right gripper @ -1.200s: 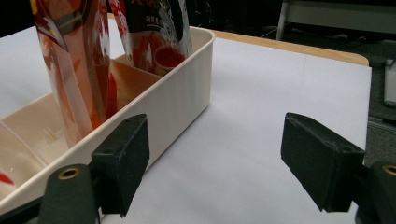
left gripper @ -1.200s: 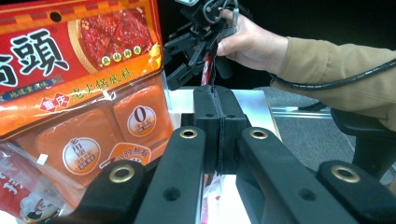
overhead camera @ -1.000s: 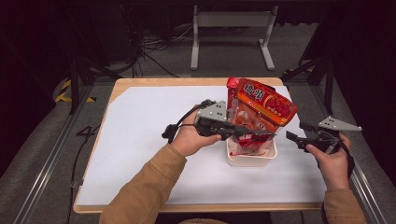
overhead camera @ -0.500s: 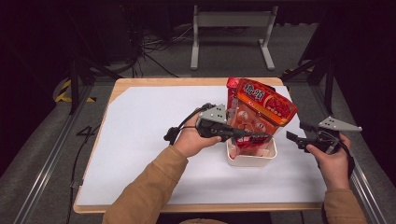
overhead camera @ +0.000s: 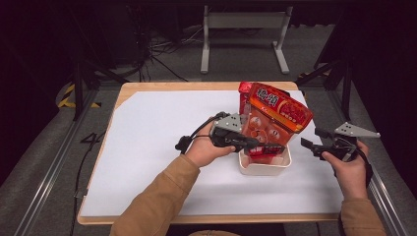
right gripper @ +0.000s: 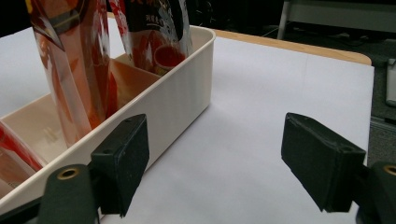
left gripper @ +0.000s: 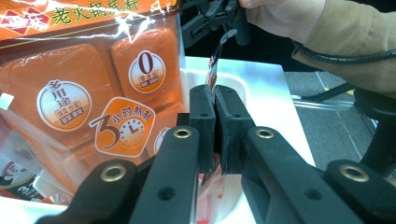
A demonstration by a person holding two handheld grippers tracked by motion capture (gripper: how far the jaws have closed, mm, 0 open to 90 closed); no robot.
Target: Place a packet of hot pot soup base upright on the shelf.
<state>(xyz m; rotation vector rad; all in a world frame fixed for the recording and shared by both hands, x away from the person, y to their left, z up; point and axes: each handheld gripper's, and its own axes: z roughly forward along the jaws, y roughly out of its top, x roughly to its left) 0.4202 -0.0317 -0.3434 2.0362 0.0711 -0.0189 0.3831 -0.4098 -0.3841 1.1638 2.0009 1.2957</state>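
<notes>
A large orange-red pouch (overhead camera: 277, 111) stands tilted in a white box (overhead camera: 265, 168) on the table's right half. My left gripper (overhead camera: 273, 147) reaches over the box from the left. In the left gripper view it (left gripper: 215, 109) is shut on the thin edge of a smaller red packet (left gripper: 215, 63) beside the orange pouch (left gripper: 88, 93). My right gripper (overhead camera: 309, 145) hovers just right of the box, open and holding nothing. In the right gripper view it (right gripper: 215, 163) faces the box's side wall (right gripper: 159, 107), with pouches (right gripper: 70, 70) standing inside the box.
A white mat (overhead camera: 157, 147) covers the wooden table (overhead camera: 177, 86). Dark floor, cables and a metal stand (overhead camera: 243, 29) lie beyond the far edge. The right table edge runs close to my right hand (overhead camera: 346, 167).
</notes>
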